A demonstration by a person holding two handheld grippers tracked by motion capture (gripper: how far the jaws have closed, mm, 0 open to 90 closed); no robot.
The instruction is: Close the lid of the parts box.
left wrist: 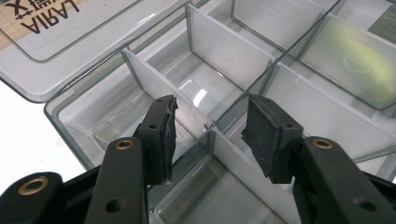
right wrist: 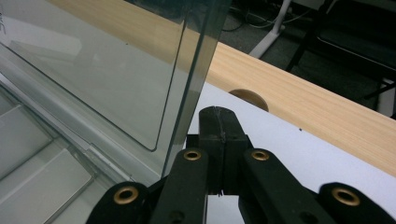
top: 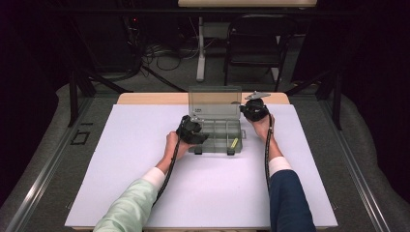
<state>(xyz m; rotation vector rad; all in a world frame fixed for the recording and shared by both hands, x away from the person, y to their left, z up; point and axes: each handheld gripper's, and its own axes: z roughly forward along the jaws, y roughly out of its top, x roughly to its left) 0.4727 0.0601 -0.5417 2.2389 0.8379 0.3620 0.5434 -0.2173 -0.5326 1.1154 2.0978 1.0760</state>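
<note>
Clear divided organiser box (top: 216, 130) stands lid-up, left gripper (left wrist: 210, 121) gaping half-wide, empty, over its dividers, while right gripper (right wrist: 218, 122) sits clamped shut beside the lid (right wrist: 116, 65).

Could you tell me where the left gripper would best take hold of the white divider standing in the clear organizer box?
Grip the white divider by its top edge, coming straight down with one of the fingers in each neighbouring compartment. It stands upright and thin in the organizer box, so only its flat faces offer purchase.
</note>
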